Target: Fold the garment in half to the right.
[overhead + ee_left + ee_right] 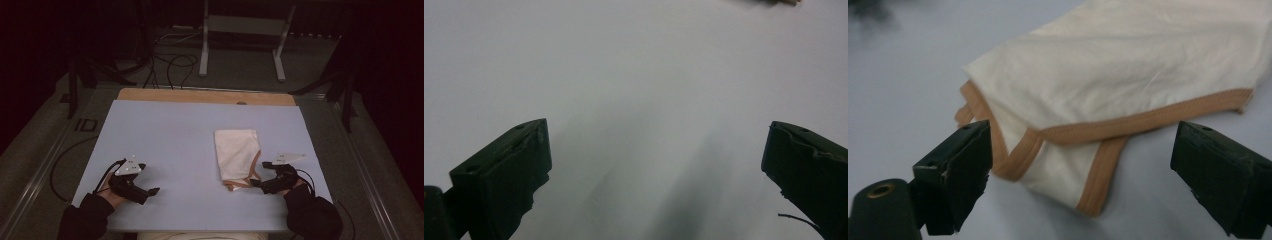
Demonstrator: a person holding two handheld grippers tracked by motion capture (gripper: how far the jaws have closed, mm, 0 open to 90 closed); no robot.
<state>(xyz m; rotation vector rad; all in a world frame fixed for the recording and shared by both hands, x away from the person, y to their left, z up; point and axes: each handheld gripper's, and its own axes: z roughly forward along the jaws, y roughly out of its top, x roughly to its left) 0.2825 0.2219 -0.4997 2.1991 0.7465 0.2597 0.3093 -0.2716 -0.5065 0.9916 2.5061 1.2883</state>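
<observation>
The table [165, 150] is covered by a pale blue sheet, with a strip of bare wood along its far edge; most of the sheet lies open, above all its left half and far side. The cloth [237, 152] lies right of the middle, a folded cream piece running from mid-table toward the near edge, its near end narrowing to a corner with tan trim. The right gripper [257, 184] sits at the near right, just beside that trimmed corner, pointing left at it; in the right gripper view its jaws stand wide apart, holding nothing, with the cloth [1128, 85] between and beyond them. The left jaw is touching or almost touching the tan edge; I cannot tell which. The right jaw is clear of the fabric. The trim runs as a band across the fold and down two loose flaps, and the cream face shows soft creases. The left gripper [152, 191] rests at the near left, well apart from the cloth, over bare sheet; its jaws too are spread wide and empty.
</observation>
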